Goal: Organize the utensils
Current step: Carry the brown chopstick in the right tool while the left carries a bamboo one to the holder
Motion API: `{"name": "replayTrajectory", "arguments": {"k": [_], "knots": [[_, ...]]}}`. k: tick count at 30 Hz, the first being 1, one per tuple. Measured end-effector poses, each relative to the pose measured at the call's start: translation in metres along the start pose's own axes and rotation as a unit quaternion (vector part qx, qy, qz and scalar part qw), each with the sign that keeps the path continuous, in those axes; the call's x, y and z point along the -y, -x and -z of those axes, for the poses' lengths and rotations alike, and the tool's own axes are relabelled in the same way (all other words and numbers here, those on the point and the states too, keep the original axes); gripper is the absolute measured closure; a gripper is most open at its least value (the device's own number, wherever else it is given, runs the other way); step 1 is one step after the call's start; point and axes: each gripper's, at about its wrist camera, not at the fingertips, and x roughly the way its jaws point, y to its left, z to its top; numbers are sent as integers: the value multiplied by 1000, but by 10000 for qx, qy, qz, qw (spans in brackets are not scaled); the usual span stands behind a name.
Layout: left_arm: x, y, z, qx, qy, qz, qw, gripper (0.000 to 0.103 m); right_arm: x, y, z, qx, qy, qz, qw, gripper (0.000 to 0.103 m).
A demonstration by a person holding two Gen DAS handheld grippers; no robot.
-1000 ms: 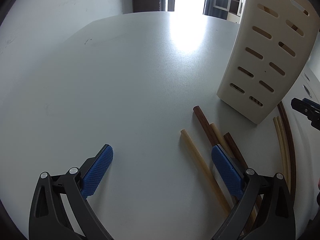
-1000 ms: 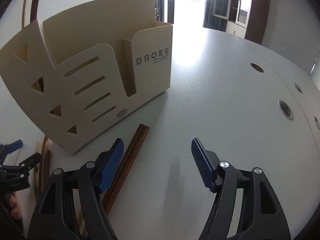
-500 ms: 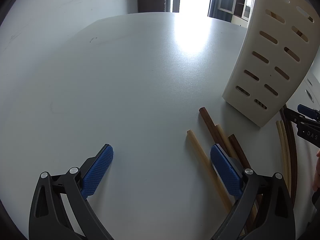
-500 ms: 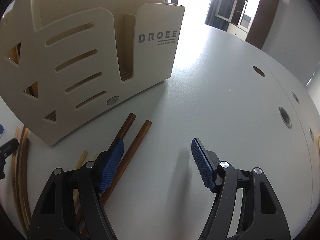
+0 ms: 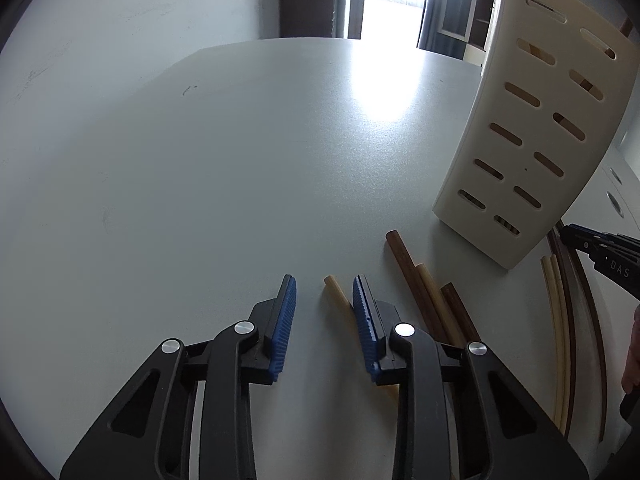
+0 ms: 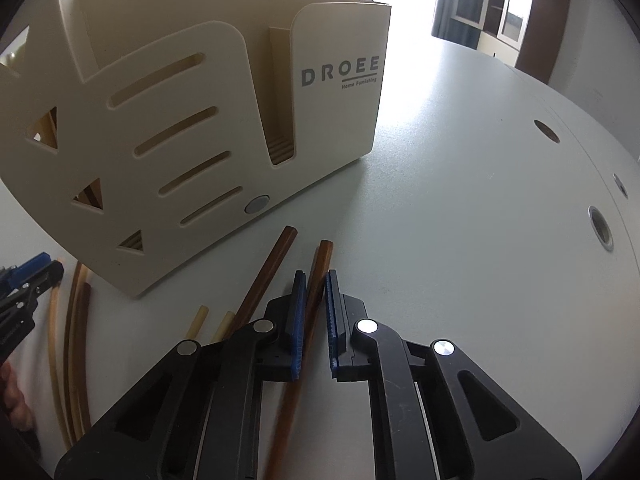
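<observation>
A cream slotted utensil holder point(image 6: 192, 128) marked DROEE stands on the white table; it also shows in the left wrist view point(image 5: 532, 140). Loose chopsticks lie in front of it. My right gripper point(image 6: 317, 280) has its jaws nearly closed around a dark brown chopstick point(image 6: 320, 264) that lies on the table. A second dark chopstick point(image 6: 268, 276) lies just to its left. My left gripper point(image 5: 324, 284) is narrowed but still apart, with a pale chopstick point(image 5: 338, 298) between its jaws near the right pad. Dark and pale chopsticks point(image 5: 420, 280) lie to its right.
More thin chopsticks point(image 5: 560, 320) curve along the right in the left wrist view, and at the left in the right wrist view point(image 6: 68, 340). The table point(image 6: 480, 200) has round cable holes point(image 6: 600, 226) at the right. A doorway and cabinets stand behind.
Both grippers have narrowed from wide open. The right one moved onto the dark chopstick and closed around it. The left one shifted right over the pale chopstick.
</observation>
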Motion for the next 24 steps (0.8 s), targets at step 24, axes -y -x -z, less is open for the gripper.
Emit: {"name": "replayTrajectory", "arguments": {"k": [24], "knots": [[-27,96,-27,1211,139,1343,9834,97,-7,162,-9,2363,-8,-814,9683,95]]}}
